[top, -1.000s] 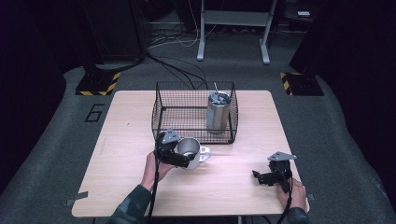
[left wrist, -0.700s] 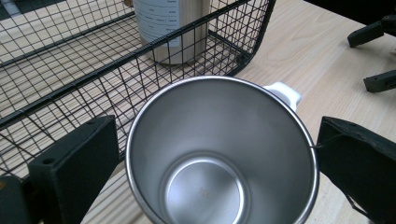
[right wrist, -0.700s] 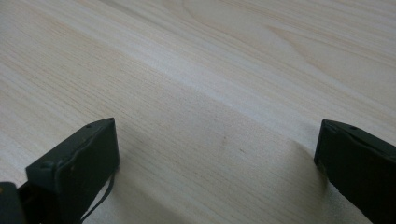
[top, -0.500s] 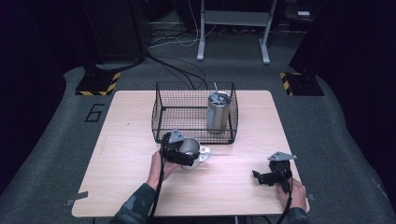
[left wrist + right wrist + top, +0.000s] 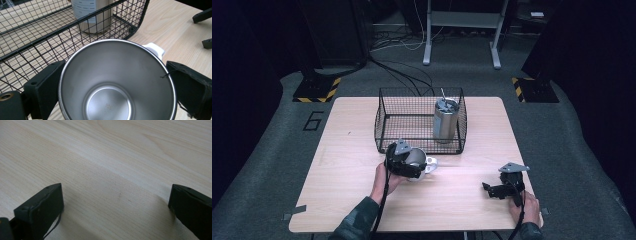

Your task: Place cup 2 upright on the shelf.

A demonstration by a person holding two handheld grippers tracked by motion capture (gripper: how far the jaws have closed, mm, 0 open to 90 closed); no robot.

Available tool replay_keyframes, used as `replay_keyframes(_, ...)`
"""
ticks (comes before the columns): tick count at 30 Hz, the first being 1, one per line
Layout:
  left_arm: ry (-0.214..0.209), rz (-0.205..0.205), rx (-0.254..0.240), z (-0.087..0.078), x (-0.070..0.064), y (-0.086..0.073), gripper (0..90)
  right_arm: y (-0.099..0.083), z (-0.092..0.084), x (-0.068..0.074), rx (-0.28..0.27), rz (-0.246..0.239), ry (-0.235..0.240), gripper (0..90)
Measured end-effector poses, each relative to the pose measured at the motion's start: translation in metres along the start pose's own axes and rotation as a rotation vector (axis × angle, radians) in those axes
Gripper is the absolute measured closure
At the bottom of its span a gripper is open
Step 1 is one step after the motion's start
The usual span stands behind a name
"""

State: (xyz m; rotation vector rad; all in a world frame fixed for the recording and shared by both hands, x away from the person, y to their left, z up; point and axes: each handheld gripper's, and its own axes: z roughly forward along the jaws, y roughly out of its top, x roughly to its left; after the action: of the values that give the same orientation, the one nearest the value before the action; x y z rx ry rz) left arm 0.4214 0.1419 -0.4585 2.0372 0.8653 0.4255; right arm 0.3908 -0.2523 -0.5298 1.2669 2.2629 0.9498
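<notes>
We see the left gripper (image 5: 408,165) clamping a steel cup (image 5: 117,82) tilted just in front of the wire basket (image 5: 384,125) holding a tumbler (image 5: 445,120), while the right gripper (image 5: 499,190) rests spread wide on the table (image 5: 462,200).

One black wire basket (image 5: 384,122) stands on one pale wooden table (image 5: 342,150). One tall brushed-steel tumbler with a lid (image 5: 445,121) stands inside the basket. One open stainless-steel cup (image 5: 117,82) is outside it, and one small white piece (image 5: 155,48) shows just behind the cup's rim. Two black two-jaw grippers are in view, the left gripper (image 5: 404,162) and the right gripper (image 5: 492,190), each held by one hand. On the floor there are two yellow-and-black striped blocks (image 5: 317,90).
</notes>
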Motion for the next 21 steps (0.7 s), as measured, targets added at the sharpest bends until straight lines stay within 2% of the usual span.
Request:
replay_keyframes(2, 0.009, 0.007, 0.001, -0.001, 0.0, 0.0, 6.4, 0.0, 0.0, 0.0, 0.0, 0.0, 0.0, 0.0)
replay_keyframes(10, 0.0, 0.018, -0.013, -0.016, -0.002, 0.002, 6.4, 0.0, 0.0, 0.0, 0.0, 0.0, 0.0, 0.0)
replay_keyframes(21, 0.001, 0.043, -0.026, -0.037, 0.002, 0.012, 6.4, 0.0, 0.0, 0.0, 0.0, 0.0, 0.0, 0.0)
